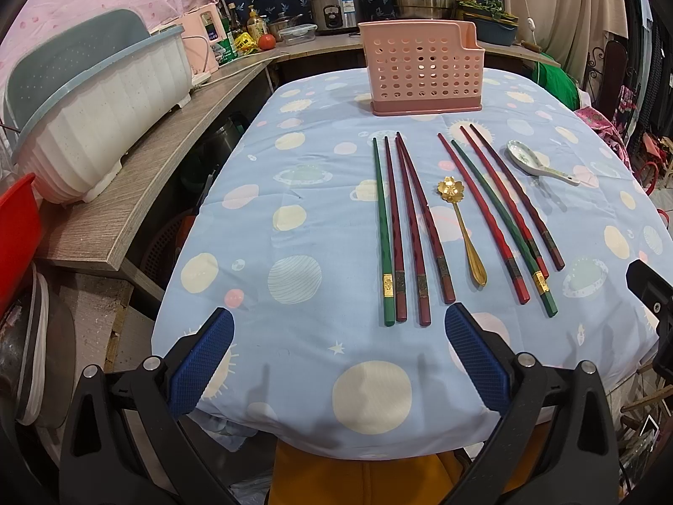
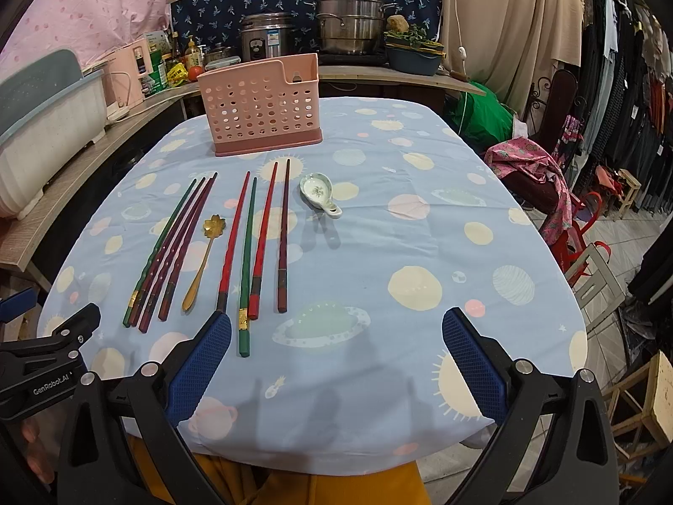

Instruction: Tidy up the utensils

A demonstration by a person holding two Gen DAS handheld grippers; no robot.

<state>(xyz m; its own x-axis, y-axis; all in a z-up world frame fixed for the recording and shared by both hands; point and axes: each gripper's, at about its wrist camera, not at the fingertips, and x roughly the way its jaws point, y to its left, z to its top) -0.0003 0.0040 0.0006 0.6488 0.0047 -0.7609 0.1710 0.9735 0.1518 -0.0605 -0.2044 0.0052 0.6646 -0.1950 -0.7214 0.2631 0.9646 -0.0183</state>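
Observation:
Several red, dark red and green chopsticks (image 1: 408,227) (image 2: 248,248) lie in two groups on the blue patterned tablecloth (image 1: 294,252) (image 2: 399,231). A gold flower-bowled spoon (image 1: 460,227) (image 2: 204,256) lies between the groups. A white ceramic soup spoon (image 1: 538,162) (image 2: 321,193) rests to their right. A pink perforated utensil holder (image 1: 422,69) (image 2: 260,105) stands at the far end. My left gripper (image 1: 338,362) hovers open over the near table edge, just short of the left chopstick group. My right gripper (image 2: 336,362) is open near the right group's ends, holding nothing.
A wooden counter (image 1: 139,193) along the left carries a white dish rack (image 1: 96,113). Pots, a rice cooker (image 2: 267,38) and bottles stand behind the table. Chairs and hanging clothes (image 2: 622,84) crowd the right side. The other gripper's black body (image 2: 46,357) shows at lower left.

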